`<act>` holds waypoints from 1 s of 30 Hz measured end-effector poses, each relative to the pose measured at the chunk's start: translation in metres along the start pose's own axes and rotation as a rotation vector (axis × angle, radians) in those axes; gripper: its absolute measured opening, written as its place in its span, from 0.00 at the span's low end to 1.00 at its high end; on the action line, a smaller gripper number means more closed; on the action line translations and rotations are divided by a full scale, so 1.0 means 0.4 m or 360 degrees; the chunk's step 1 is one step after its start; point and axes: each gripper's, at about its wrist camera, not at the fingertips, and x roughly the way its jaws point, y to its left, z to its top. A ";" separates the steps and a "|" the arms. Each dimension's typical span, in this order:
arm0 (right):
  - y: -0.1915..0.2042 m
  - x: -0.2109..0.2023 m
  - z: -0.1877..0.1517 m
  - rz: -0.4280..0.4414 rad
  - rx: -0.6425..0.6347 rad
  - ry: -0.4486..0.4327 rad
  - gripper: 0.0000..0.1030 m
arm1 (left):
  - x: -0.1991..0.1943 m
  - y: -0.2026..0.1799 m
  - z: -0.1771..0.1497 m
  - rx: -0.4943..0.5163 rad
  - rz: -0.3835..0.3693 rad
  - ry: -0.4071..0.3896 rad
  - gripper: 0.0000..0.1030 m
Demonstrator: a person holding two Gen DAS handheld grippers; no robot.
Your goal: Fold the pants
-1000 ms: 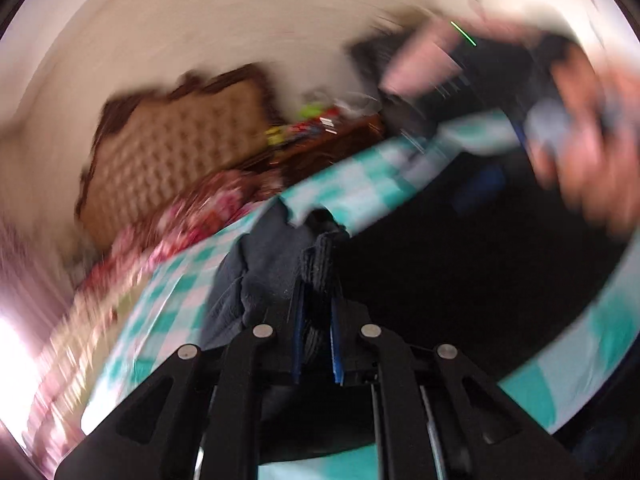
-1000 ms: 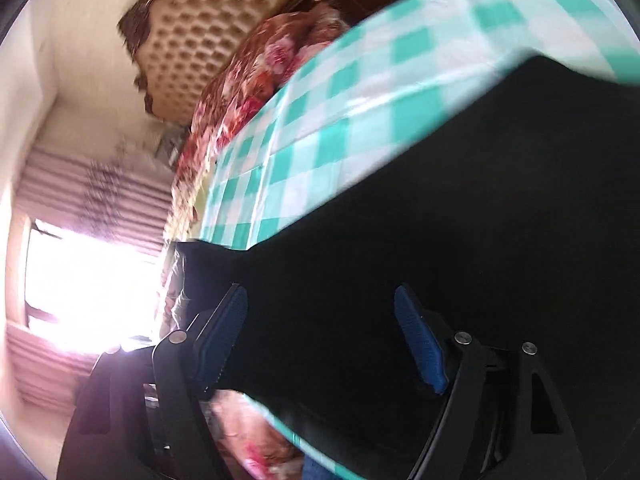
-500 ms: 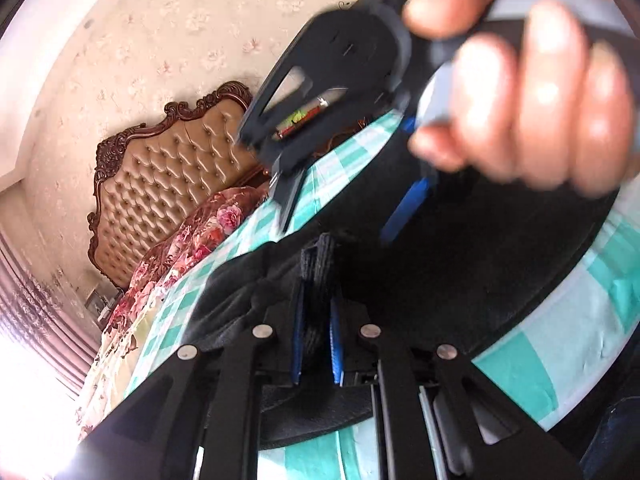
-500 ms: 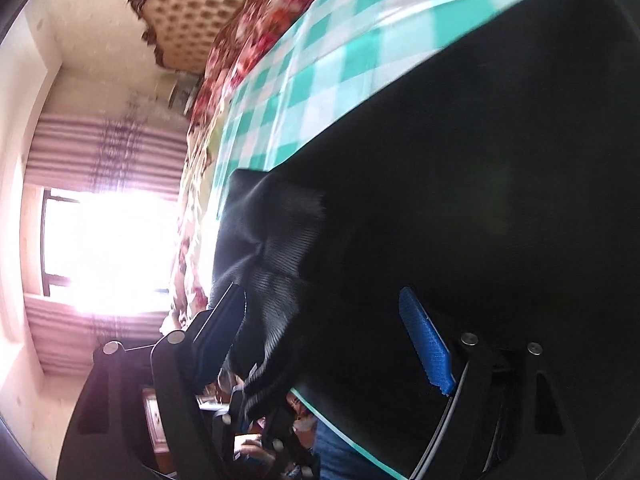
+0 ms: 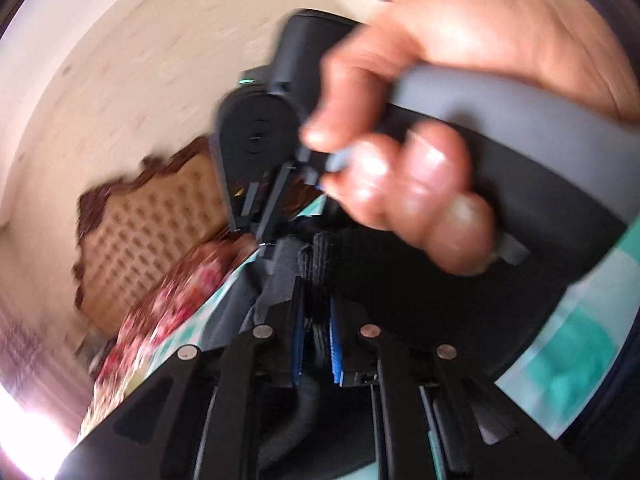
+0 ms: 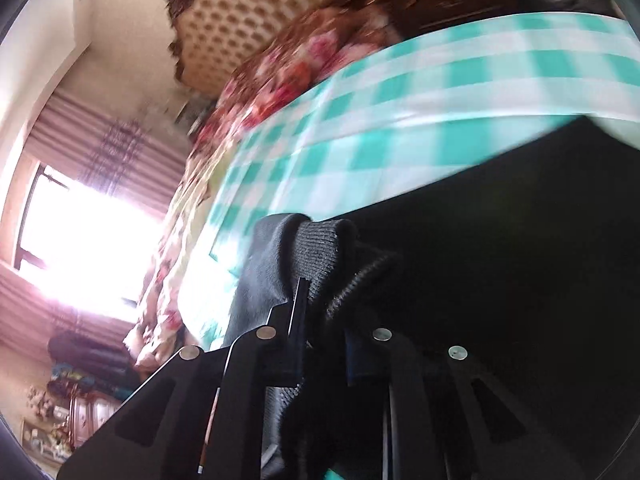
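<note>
Since the earlier frames, the right gripper [image 6: 320,320], whose blue pads stood wide apart over the pants [image 6: 500,280], has clamped a ribbed fold of that dark fabric; its jaws are closing, with the cloth bunched between them. In the left wrist view, the right hand [image 5: 432,120] on its grey handle has come much nearer and now fills the upper right of the field. Left gripper [image 5: 316,332]: clenched on a ribbed edge of the pants, the blue pads pressing the cloth from both sides. The pants lie spread as a dark mass on the green-and-white checked sheet [image 6: 400,120] of the bed, beside a floral quilt [image 6: 288,76] and below the tufted headboard [image 6: 240,28].
</note>
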 end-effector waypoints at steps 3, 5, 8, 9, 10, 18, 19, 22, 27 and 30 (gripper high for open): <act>-0.098 0.016 -0.013 -0.0050 0.0076 0.0026 0.15 | 0.042 -0.083 0.006 0.0089 -0.0106 0.0045 0.10; -0.135 0.038 -0.027 -0.0033 0.0104 0.0023 0.15 | 0.062 -0.117 -0.001 0.0141 -0.0133 0.0079 0.10; -0.145 0.036 -0.026 0.0009 0.0112 0.0003 0.13 | 0.064 -0.118 0.005 0.0155 -0.0130 0.0080 0.10; -0.136 0.023 -0.024 -0.0005 0.0077 -0.0013 0.13 | 0.060 -0.116 0.007 0.0160 -0.0117 0.0067 0.10; -0.137 0.000 -0.029 -0.0016 0.0043 -0.0031 0.13 | 0.059 -0.113 0.010 0.0162 -0.0110 0.0056 0.10; -0.209 -0.013 -0.049 -0.0044 0.0103 -0.0048 0.14 | 0.081 -0.146 0.002 0.0177 -0.0159 0.0077 0.19; -0.201 -0.018 -0.049 -0.0075 0.0077 -0.0060 0.15 | 0.081 -0.139 0.007 0.0147 -0.0188 0.0080 0.25; -0.181 -0.054 -0.046 -0.0216 0.0064 -0.0146 0.16 | 0.038 -0.128 0.017 0.0057 -0.0226 -0.0005 0.69; -0.120 -0.195 -0.056 -0.0611 -0.0053 -0.0488 0.44 | -0.081 0.003 0.003 -0.0248 -0.0183 -0.0206 0.79; -0.044 -0.232 -0.089 -0.0776 -0.0254 -0.0622 0.75 | -0.096 0.176 -0.060 -0.0744 -0.0113 -0.0116 0.79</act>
